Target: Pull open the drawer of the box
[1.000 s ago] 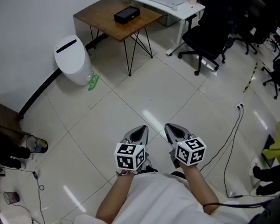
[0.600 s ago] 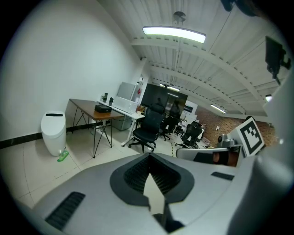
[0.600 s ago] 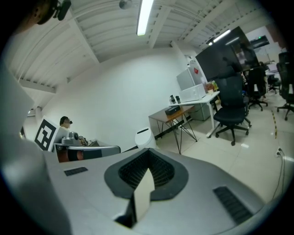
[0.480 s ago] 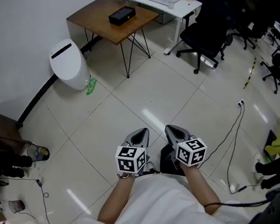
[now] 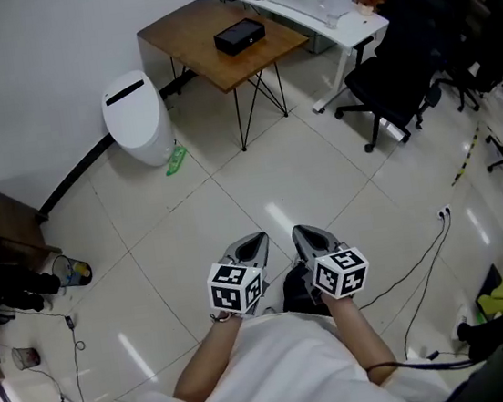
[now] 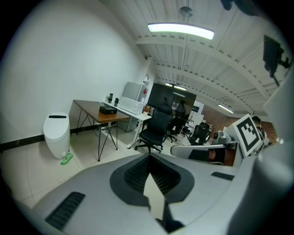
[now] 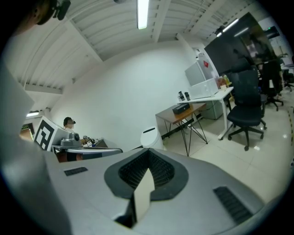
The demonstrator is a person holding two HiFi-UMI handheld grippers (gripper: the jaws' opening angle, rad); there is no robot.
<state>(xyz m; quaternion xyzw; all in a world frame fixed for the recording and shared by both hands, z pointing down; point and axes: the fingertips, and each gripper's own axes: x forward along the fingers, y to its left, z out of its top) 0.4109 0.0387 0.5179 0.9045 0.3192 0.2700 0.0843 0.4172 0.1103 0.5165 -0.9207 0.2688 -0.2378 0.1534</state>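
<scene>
The small black box (image 5: 240,35) lies on a brown wooden table (image 5: 201,27) far ahead across the room, and no open drawer shows on it. It also shows small and distant as the box (image 6: 108,109) in the left gripper view and the box (image 7: 181,108) in the right gripper view. My left gripper (image 5: 253,242) and right gripper (image 5: 305,233) are held side by side close to my body, above the tiled floor and far from the table. Both are shut with nothing between the jaws, as the left gripper (image 6: 149,161) and right gripper (image 7: 148,157) show in their own views.
A white bin-like appliance (image 5: 137,119) stands left of the table, with a green item (image 5: 174,161) on the floor beside it. A white desk (image 5: 342,16) and black office chairs (image 5: 391,76) stand to the right. Cables (image 5: 422,237) trail at right and clutter (image 5: 23,281) lies at left.
The head view has swung, so the table and box now sit further right and lower in the frame. Both grippers keep the same pose, shut and side by side.
</scene>
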